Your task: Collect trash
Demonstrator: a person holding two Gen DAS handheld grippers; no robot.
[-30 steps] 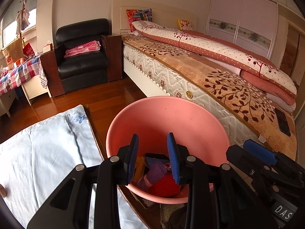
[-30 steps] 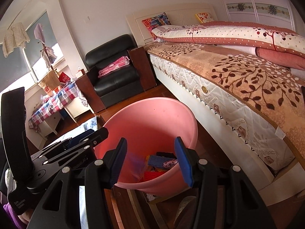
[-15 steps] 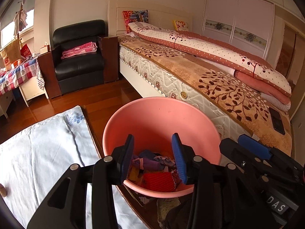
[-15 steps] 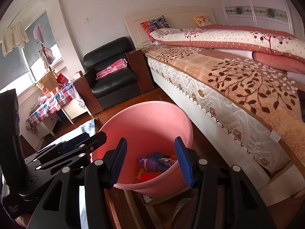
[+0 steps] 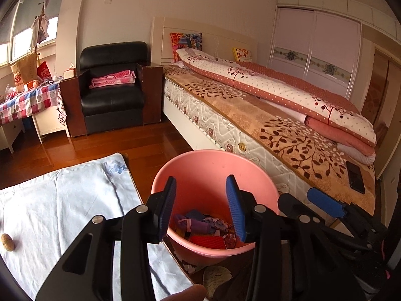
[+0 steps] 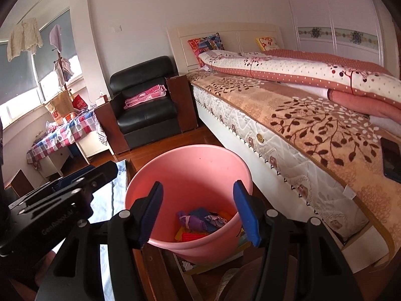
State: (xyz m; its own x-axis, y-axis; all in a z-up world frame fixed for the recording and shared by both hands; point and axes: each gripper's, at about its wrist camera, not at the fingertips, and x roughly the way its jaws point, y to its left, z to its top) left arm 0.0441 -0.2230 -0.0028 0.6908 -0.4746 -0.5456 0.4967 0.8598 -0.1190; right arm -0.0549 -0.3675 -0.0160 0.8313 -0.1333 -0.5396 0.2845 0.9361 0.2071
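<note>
A pink plastic bin point(image 5: 213, 170) stands on the floor between the table and the bed; it also shows in the right wrist view point(image 6: 190, 173). Purple, blue, red and yellow trash point(image 5: 200, 225) lies at its bottom, also seen in the right wrist view point(image 6: 198, 223). My left gripper point(image 5: 201, 208) is open and empty, held above the bin's near rim. My right gripper point(image 6: 200, 210) is open and empty, also above the bin. Each gripper shows at the side of the other's view.
A table with a pale blue cloth point(image 5: 62, 200) is at the left, with a small brown object point(image 5: 7, 242) on it. A bed point(image 5: 275, 125) runs along the right, a dark phone point(image 5: 354, 176) on it. A black armchair point(image 5: 112, 95) stands behind.
Both grippers have risen and pulled back from the bin, so more of the room shows. The left jaws have opened wider and purple trash now lies in the bin.
</note>
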